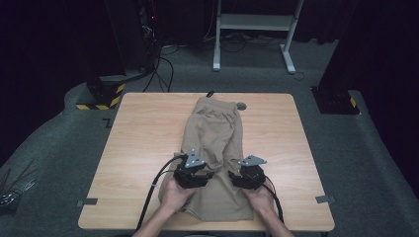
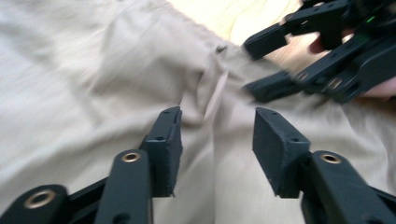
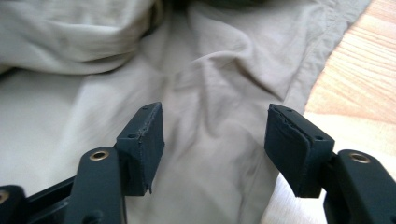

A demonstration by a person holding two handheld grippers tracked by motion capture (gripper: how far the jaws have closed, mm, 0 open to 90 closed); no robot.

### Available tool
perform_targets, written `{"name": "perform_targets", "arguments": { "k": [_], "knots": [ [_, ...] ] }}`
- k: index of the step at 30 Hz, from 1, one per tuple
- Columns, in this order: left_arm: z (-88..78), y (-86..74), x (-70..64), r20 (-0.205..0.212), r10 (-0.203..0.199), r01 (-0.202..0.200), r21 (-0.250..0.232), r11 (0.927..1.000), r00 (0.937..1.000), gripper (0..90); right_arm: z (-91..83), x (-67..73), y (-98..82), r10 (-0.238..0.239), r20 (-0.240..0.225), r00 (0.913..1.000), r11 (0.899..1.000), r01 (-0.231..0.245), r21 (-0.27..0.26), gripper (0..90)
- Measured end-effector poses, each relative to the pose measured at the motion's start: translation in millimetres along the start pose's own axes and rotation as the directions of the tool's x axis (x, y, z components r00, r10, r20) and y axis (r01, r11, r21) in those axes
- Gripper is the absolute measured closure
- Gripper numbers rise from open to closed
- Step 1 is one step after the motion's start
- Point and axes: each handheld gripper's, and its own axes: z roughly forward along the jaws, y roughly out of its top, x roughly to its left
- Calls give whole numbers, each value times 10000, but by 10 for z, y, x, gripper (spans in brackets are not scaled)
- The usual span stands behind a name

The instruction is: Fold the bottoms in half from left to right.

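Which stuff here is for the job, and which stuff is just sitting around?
For the job:
- beige cloth shorts
- left claw, open over the shorts
- right claw, open over the shorts

Just sitting around:
- small dark round thing near the table's far edge
- white metal frame on the floor

wooden table (image 1: 143,143), white stand (image 1: 254,22)

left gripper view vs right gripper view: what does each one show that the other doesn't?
Left gripper view: the right gripper farther off, jaws apart, with part of the hand behind it. Right gripper view: the light wooden table past the cloth's hemmed edge. Both: the crumpled beige fabric shorts below their own open black jaws, left gripper included, nothing between the pads.
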Motion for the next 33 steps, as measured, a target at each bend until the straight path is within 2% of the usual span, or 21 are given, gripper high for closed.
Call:
{"name": "perform_targets", "arguments": {
  "k": [3, 6, 9, 11, 14, 16, 18, 23, 26, 28, 29, 30, 33],
  "knots": [
    [-172, -172, -2, -593, -160, 155, -94, 9998, 9981, 472, -117, 58, -88, -114, -147, 9998, 9999, 113, -109, 402],
    [-250, -322, -2, -1165, -198, 214, 123, 9997, 9930, 456, -122, 81, -111, -223, -179, 9996, 9997, 225, 68, 406],
    [-222, -442, 3, -1296, -382, 432, 359, 9984, 9908, 450, -80, 84, -111, -278, -107, 9996, 9993, 281, 262, 411],
    [-178, -482, 17, -1411, -424, 491, 445, 9978, 9891, 448, -47, 71, -108, -217, -178, 9996, 9996, 220, 202, 416],
    [-47, -529, 63, -1791, -234, 349, 617, 9975, 9836, 450, 1, 41, -64, -247, -203, 9995, 9995, 251, 198, 415],
    [43, -543, 104, -1811, -224, 373, 793, 9962, 9832, 447, 43, 4, -30, -237, -214, 9995, 9996, 241, 170, 414],
    [103, -539, 163, -1795, -408, 518, 573, 9970, 9829, 440, 95, -60, 26, -286, -197, 9994, 9993, 290, 230, 414],
    [244, -419, 299, -1958, -515, 633, 546, 9965, 9793, 433, 215, -204, 153, -192, -79, 9998, 9992, 194, 338, 413],
    [298, -373, 354, -2086, -521, 642, 513, 9966, 9766, 430, 281, -287, 229, 120, 111, 9999, 9988, -125, 479, 414],
    [304, -378, 367, -1911, -615, 706, 411, 9967, 9796, 428, 292, -298, 262, 262, 212, 9994, 9976, -275, 642, 400],
    [290, -387, 372, -1891, -625, 705, 355, 9969, 9800, 423, 270, -293, 299, 524, 1, 9986, 9953, -523, 819, 378],
    [266, -398, 367, -1856, -693, 760, 297, 9967, 9802, 423, 270, -293, 299, 524, 1, 9986, 9953, -523, 819, 378],
    [146, -437, 351, -1809, -819, 822, -64, 9966, 9801, 418, 92, -236, 378, 676, -536, 9963, 9977, -673, 68, 403]
  ]
}}
